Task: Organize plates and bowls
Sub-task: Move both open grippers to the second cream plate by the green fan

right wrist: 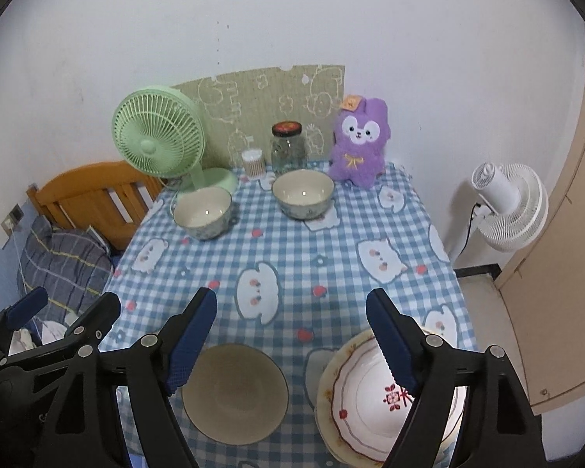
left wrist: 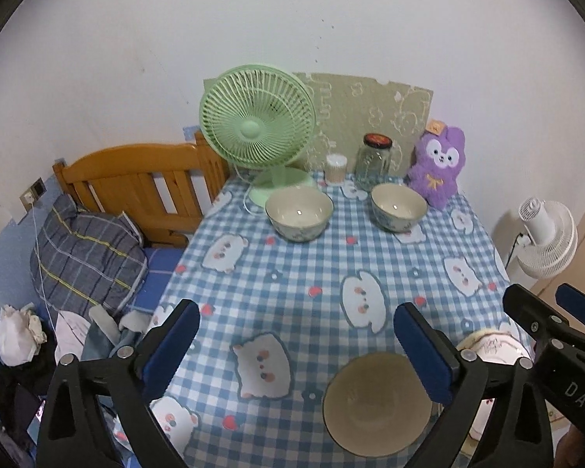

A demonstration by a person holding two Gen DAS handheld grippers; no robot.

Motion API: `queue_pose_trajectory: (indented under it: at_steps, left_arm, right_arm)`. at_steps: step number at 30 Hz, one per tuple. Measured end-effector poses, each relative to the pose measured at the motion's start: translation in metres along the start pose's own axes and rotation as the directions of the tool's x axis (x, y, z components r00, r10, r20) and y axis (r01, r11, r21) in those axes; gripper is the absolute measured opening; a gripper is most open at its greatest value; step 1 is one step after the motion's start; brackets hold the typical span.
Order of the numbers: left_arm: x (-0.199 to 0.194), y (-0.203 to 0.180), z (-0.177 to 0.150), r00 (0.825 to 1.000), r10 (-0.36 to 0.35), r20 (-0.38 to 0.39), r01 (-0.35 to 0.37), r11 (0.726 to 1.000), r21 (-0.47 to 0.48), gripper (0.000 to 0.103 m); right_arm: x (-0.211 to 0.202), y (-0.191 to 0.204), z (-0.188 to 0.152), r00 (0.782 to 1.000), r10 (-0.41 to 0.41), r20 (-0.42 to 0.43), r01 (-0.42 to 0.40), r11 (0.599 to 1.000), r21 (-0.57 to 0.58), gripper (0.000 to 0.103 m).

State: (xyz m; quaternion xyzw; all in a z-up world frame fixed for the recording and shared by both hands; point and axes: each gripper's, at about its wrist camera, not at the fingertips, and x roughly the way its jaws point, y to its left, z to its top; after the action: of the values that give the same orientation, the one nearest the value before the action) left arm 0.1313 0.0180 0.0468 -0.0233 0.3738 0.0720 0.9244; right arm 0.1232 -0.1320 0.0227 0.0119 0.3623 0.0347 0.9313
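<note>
Two cream bowls with a blue pattern stand at the far side of the checked tablecloth (left wrist: 292, 269): the left bowl (left wrist: 299, 214) (right wrist: 202, 212) and the right bowl (left wrist: 398, 206) (right wrist: 303, 193). A plain beige plate (left wrist: 374, 401) (right wrist: 234, 394) lies near the front edge. To its right, a white plate with a red rim pattern (right wrist: 370, 401) (left wrist: 495, 347) rests on another plate. My left gripper (left wrist: 296, 310) (right wrist: 70, 304) hovers open above the cloth, left of the beige plate, holding nothing. My right gripper (right wrist: 292, 296) (left wrist: 546, 296) hovers open between the two near plates, also holding nothing.
Along the back of the table stand a green desk fan (left wrist: 257, 124), a small swab container (left wrist: 336, 167), a glass jar (left wrist: 372, 160) and a purple plush toy (left wrist: 440, 163). A wooden bed headboard (left wrist: 136, 179) is at the left, a white floor fan (right wrist: 507, 202) at the right.
</note>
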Motion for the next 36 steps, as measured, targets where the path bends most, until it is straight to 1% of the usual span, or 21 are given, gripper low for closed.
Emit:
queue_pose_trajectory:
  at_steps: [3, 5, 8, 13, 16, 19, 22, 26, 29, 36]
  left_arm:
    - [0.002, 0.004, 0.009, 1.000, -0.009, -0.004, 0.009, 1.000, -0.011, 0.103]
    - [0.005, 0.007, 0.015, 1.000, -0.018, -0.005, 0.018, 1.000, -0.017, 0.103]
    - [0.007, 0.011, 0.025, 1.000, -0.017, 0.009, 0.017, 1.000, -0.015, 0.103]
    - [0.015, 0.020, 0.042, 1.000, -0.022, 0.016, 0.022, 0.999, -0.032, 0.102]
    - [0.021, 0.024, 0.051, 0.999, -0.015, 0.030, 0.016, 1.000, -0.016, 0.102]
    - [0.028, 0.027, 0.062, 0.999, -0.031, 0.036, 0.031, 1.000, 0.003, 0.102]
    - [0.037, 0.028, 0.074, 0.999, -0.031, 0.043, 0.030, 0.999, 0.024, 0.102]
    - [0.051, 0.030, 0.089, 0.998, -0.049, 0.036, 0.048, 0.998, 0.028, 0.102]
    - [0.064, 0.032, 0.100, 0.997, -0.059, 0.045, 0.057, 0.998, 0.036, 0.102]
    - [0.098, 0.041, 0.120, 0.997, -0.052, 0.049, 0.050, 0.997, 0.052, 0.099]
  right_arm:
    - [0.000, 0.005, 0.009, 1.000, -0.006, 0.017, 0.006, 1.000, -0.004, 0.081]
    - [0.001, 0.009, 0.015, 1.000, 0.005, 0.023, -0.004, 1.000, -0.012, 0.081]
    - [0.001, 0.016, 0.025, 0.999, 0.007, 0.053, -0.006, 1.000, -0.010, 0.081]
    - [0.010, 0.021, 0.044, 0.998, 0.006, 0.068, -0.006, 1.000, -0.013, 0.081]
    - [0.015, 0.022, 0.055, 0.997, 0.005, 0.078, -0.006, 1.000, 0.001, 0.081]
    - [0.023, 0.024, 0.068, 0.997, 0.004, 0.078, -0.005, 1.000, 0.017, 0.081]
    - [0.032, 0.029, 0.078, 0.997, -0.001, 0.082, -0.001, 1.000, 0.029, 0.081]
    - [0.049, 0.043, 0.092, 0.997, 0.010, 0.072, -0.011, 1.000, 0.013, 0.081]
    - [0.061, 0.052, 0.100, 0.998, 0.018, 0.067, -0.019, 1.000, 0.009, 0.081]
    - [0.104, 0.072, 0.120, 0.999, 0.024, 0.033, -0.025, 0.999, 0.025, 0.081]
